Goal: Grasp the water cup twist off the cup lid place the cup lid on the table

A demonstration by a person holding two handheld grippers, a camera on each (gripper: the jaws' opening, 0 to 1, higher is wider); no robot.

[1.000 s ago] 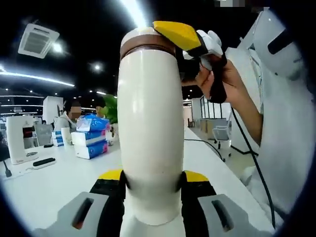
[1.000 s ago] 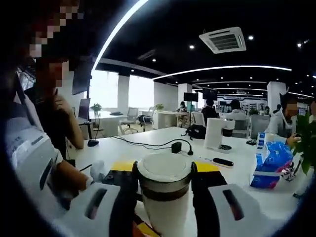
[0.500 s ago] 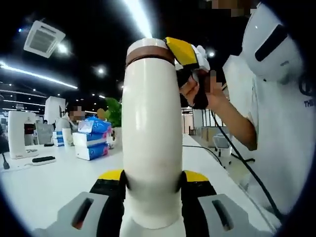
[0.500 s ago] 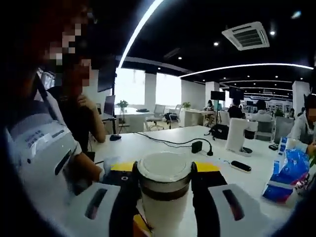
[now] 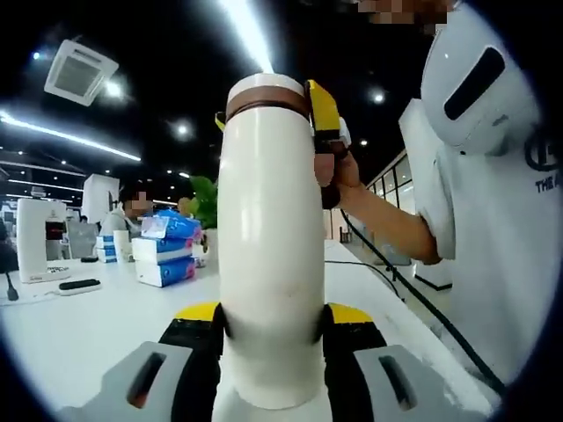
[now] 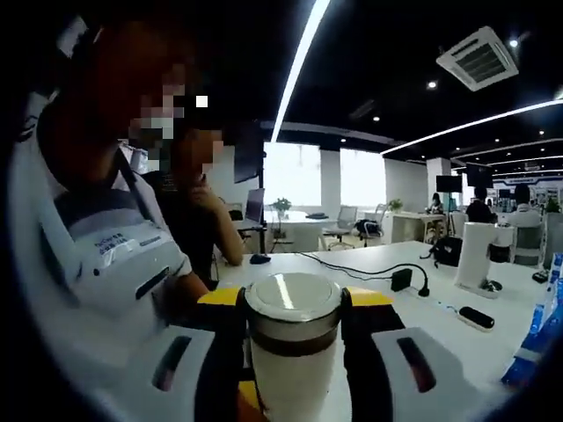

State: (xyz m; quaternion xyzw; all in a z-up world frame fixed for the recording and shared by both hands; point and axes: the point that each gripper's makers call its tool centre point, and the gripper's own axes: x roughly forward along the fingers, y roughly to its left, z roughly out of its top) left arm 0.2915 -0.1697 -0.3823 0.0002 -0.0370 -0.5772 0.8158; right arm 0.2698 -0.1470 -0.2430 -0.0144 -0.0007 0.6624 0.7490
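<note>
While the left gripper's (image 5: 268, 321) jaws pinch the smooth cylindrical water cup (image 5: 268, 237), the right gripper's (image 6: 293, 303) jaws clamp its round cup lid (image 6: 293, 299).

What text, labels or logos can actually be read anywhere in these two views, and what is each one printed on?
"THE A": dark letters on the person's white shirt, under a partial round logo in the left gripper view; the rest is cut off at the picture's edge.
Small print on the shirt chest in the right gripper view: too blurred to read.
Blue tissue packs on the table: printing too small to read.
White water cup and cup lid: no text seen.
</note>
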